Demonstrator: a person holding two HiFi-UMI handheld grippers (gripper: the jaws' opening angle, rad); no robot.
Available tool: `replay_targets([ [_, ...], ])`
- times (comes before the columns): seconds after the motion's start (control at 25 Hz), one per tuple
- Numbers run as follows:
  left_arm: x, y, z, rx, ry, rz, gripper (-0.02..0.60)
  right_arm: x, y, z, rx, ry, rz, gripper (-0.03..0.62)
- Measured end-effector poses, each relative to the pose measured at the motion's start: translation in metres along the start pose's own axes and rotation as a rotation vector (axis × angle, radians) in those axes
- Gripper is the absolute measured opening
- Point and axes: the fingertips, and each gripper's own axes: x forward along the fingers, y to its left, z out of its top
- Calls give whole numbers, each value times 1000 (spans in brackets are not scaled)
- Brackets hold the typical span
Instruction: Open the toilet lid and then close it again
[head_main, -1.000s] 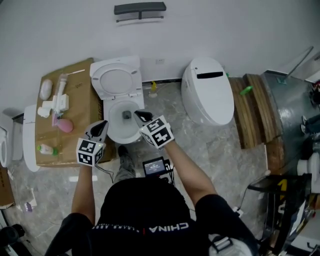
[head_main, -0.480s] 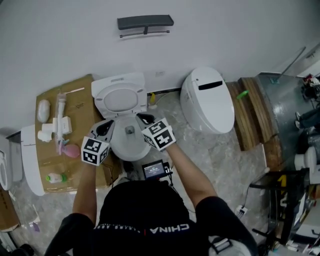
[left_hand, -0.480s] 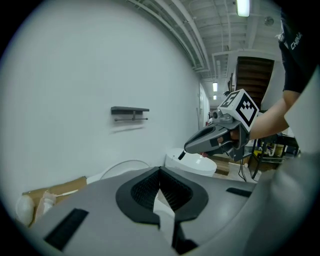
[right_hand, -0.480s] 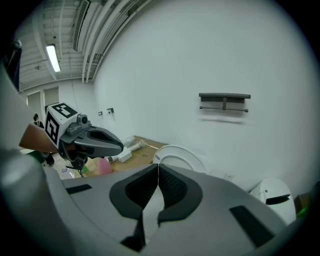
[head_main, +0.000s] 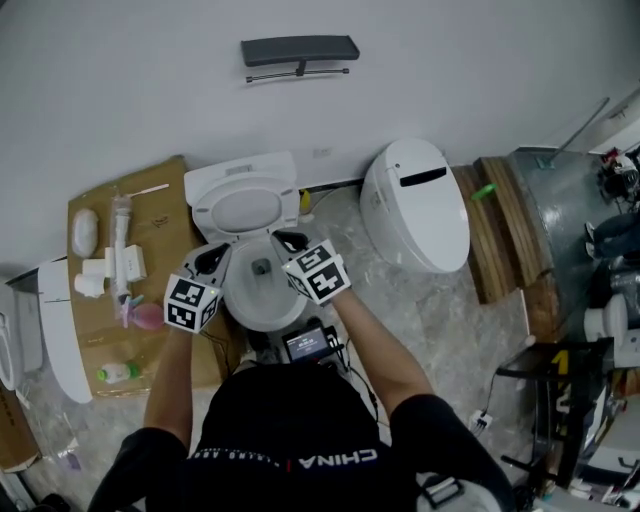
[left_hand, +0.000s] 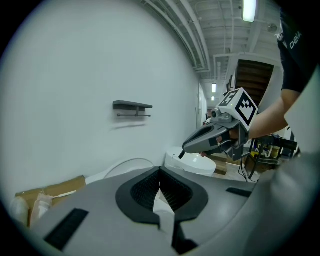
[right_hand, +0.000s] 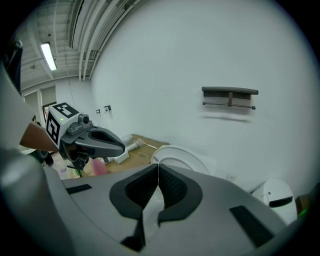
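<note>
A small white toilet stands against the wall with its lid and seat (head_main: 243, 207) raised and the bowl (head_main: 258, 300) uncovered. My left gripper (head_main: 220, 251) hovers over the bowl's left rim, shut with nothing in it. My right gripper (head_main: 281, 238) is over the right rim, also shut and empty. In the left gripper view the shut jaws (left_hand: 160, 186) point at the wall, with the raised lid (left_hand: 125, 165) just ahead and the right gripper (left_hand: 182, 154) beside it. From the right gripper view I see its shut jaws (right_hand: 158, 172), the lid (right_hand: 176, 157) and the left gripper (right_hand: 122, 146).
A larger white toilet (head_main: 416, 205) with its lid down stands to the right. Cardboard (head_main: 92, 330) with bottles and small items lies to the left. Wooden planks (head_main: 505, 222) and a metal drum (head_main: 578, 200) are farther right. A dark shelf (head_main: 300, 50) is fixed to the wall.
Both grippers have moved forward to flank the toilet bowl, the left one coming in from the bowl's left side. Both stayed shut. The lid stayed up.
</note>
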Motion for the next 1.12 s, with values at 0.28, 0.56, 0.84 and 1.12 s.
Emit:
replay_targets([
  [0.28,11,8,6,-21,11,77,9,9,-15,11,-50,9,75,15],
  [0.56,24,14,12,-22,23,122,9,22,-35,19,-82,10,118,15],
  [0.84,57,43,10,42,75,74,11,58,-45,27,-184,42,183,15],
  [1.12,117,104,9,122,126,90,62,128,-72,36,-301,80,228,18],
])
